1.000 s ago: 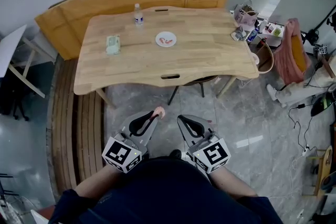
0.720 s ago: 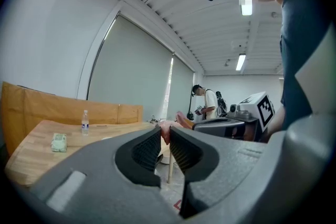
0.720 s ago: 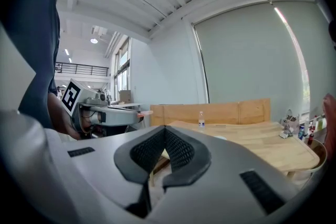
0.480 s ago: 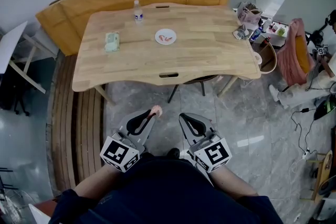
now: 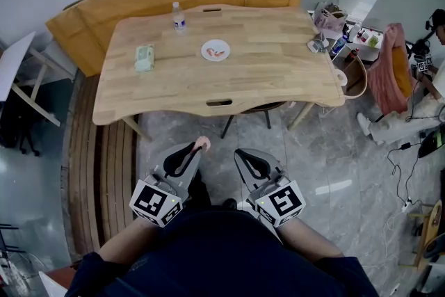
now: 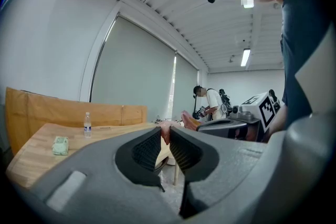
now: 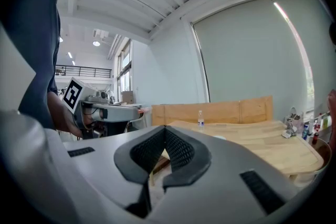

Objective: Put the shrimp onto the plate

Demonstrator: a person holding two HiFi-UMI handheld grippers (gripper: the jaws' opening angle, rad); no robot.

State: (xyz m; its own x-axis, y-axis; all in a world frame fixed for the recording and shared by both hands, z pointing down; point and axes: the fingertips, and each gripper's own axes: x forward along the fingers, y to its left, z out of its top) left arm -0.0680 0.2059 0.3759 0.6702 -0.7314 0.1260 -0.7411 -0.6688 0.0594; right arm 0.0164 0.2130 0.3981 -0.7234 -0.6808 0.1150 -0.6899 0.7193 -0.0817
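Observation:
My left gripper [image 5: 197, 147] is shut on a pink shrimp [image 5: 202, 142], which sticks out past its tips above the grey floor, well short of the table. In the left gripper view the shrimp [image 6: 166, 127] shows pinched between the dark pads. My right gripper [image 5: 240, 154] hangs beside it, shut with nothing in it; its jaws [image 7: 165, 131] meet. The small white plate [image 5: 215, 50] sits far off on the wooden table [image 5: 271, 76], with some pink shrimp [image 5: 218, 49] on it.
A water bottle [image 5: 179, 17] and a green packet [image 5: 144, 58] stand on the table's left half. A curved wooden bench [image 5: 90, 17] wraps the far side. Bags and clutter [image 5: 327, 21] sit at the right end. A chair [image 5: 254, 110] is tucked under the near edge.
Both grippers have drifted slightly left and up in the head view. The left stays shut on the shrimp, and the right stays shut.

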